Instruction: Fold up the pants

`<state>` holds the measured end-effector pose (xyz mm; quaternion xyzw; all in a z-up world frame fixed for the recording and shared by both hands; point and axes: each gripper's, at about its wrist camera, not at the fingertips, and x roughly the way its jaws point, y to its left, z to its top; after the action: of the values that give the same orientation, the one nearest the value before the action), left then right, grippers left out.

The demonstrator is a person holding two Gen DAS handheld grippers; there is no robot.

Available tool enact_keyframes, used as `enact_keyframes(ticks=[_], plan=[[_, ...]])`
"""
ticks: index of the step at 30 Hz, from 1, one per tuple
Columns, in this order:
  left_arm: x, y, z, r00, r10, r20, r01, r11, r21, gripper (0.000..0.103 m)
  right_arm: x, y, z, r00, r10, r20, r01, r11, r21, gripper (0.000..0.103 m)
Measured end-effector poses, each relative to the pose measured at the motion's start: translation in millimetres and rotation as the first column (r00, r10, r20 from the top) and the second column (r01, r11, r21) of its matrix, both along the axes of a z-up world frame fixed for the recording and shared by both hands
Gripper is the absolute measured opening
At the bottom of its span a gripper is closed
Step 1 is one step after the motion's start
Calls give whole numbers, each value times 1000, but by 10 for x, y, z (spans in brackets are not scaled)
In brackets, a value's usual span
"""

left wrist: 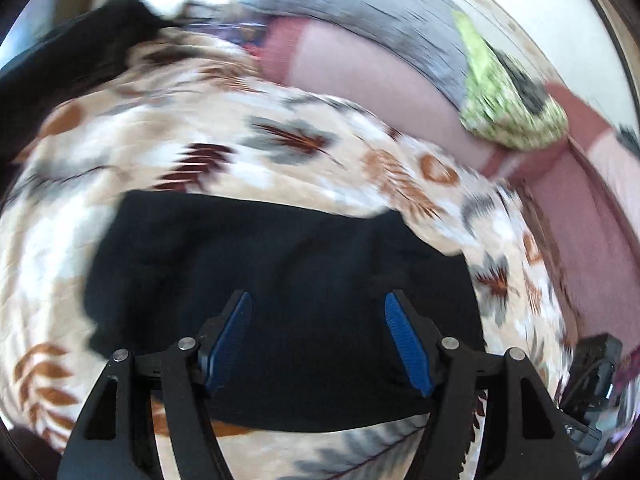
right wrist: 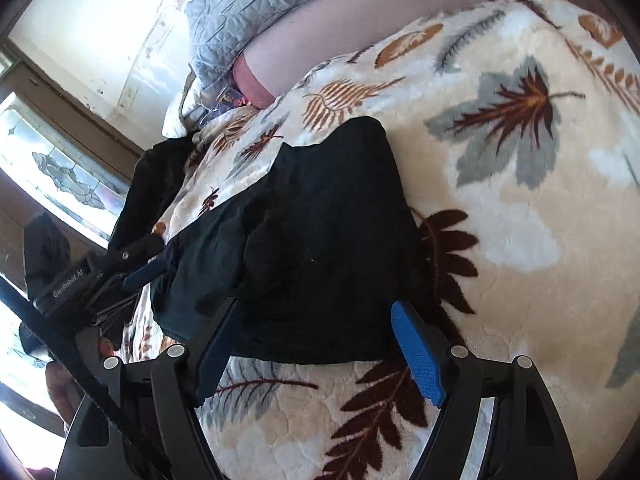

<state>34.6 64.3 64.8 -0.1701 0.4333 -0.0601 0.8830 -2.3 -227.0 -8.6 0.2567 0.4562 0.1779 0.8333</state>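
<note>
Pants of dark, near-black cloth (left wrist: pixel 280 296), folded into a compact bundle, lay on the cream fleece blanket with brown and grey leaves (left wrist: pixel 192 128) covering the bed. We held the left tool (left wrist: pixel 318 334) directly over them, its blue pads spread and pinching nothing. Our right tool (right wrist: pixel 316 344) hovered at the bundle's near edge, also spread and empty. In the right wrist view the bundle's long axis ran away from that tool toward the grey quilted pillow (right wrist: pixel 256 4). We judged the two tools about equally near, one at each side of the bundle.
</note>
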Motion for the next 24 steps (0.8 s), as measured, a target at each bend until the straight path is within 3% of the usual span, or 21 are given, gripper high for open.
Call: enact_keyframes(ticks=[4, 11, 16, 20, 24], plan=[[-190, 535, 58, 988, 152, 35, -150, 988, -40, 70, -53, 1, 260, 999, 7, 48, -6, 1000, -20, 81], [-441, 1237, -96, 929, 370, -4, -369, 926, -74, 74, 237, 420, 730, 983, 160, 91, -157, 987, -42, 82], [-441, 1399, -312, 912, 408, -52, -411, 905, -109, 74, 634, 1069, 767, 948, 317, 6, -316, 946, -67, 82], [-400, 1361, -470, 930, 360, -79, -368, 919, -141, 75, 945, 1692, 700, 901, 426, -78, -432, 897, -94, 82], [-409, 1265, -515, 945, 323, -51, -327, 934, -142, 82, 1269, 2373, 612, 844, 514, -156, -534, 834, -141, 82]])
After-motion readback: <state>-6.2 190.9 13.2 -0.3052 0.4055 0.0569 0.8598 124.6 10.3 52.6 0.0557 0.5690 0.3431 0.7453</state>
